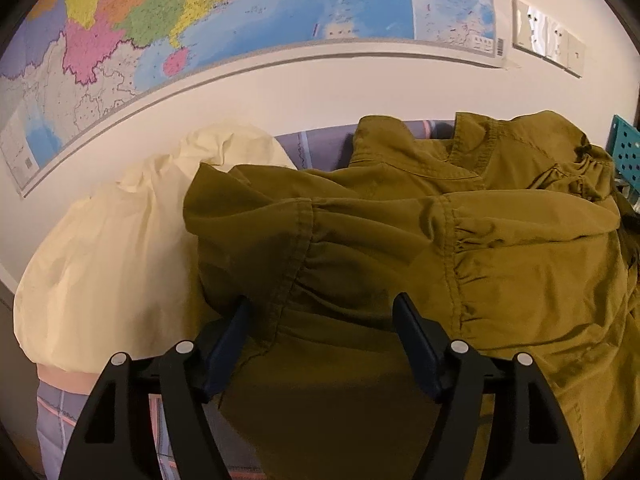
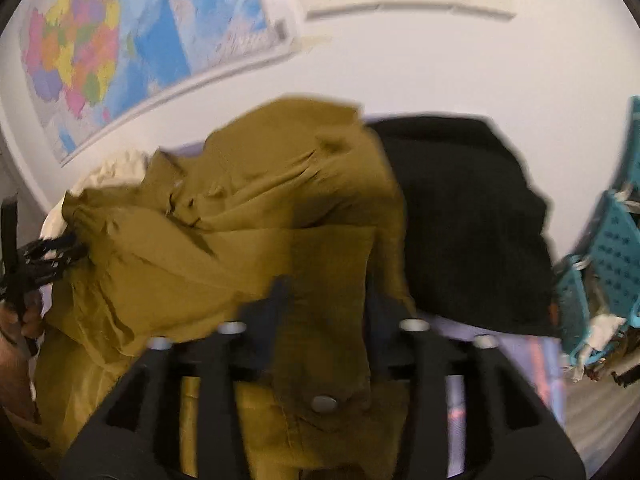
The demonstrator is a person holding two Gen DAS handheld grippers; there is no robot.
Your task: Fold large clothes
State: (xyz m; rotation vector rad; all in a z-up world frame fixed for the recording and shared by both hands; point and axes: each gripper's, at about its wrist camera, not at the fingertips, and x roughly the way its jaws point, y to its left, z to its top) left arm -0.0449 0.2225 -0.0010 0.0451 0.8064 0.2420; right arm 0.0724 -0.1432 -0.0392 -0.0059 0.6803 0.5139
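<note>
An olive-green jacket (image 1: 400, 240) lies bunched on a plaid bed sheet (image 1: 320, 142). My left gripper (image 1: 322, 308) is open, its two dark fingers standing wide apart over a seam of the jacket. In the right wrist view the same jacket (image 2: 240, 220) fills the middle; a flap of it with a metal snap (image 2: 324, 403) runs between the fingers of my right gripper (image 2: 332, 296). The right finger is hidden by the cloth and the frame is blurred, so its state is unclear. The left gripper also shows in the right wrist view (image 2: 52, 256) at the jacket's left edge.
A cream garment (image 1: 120, 248) lies left of the jacket. A black garment (image 2: 472, 220) lies to its right. Teal plastic baskets (image 2: 608, 248) stand at the far right. A wall with a colourful map (image 1: 160, 40) and wall sockets (image 1: 548, 36) is close behind the bed.
</note>
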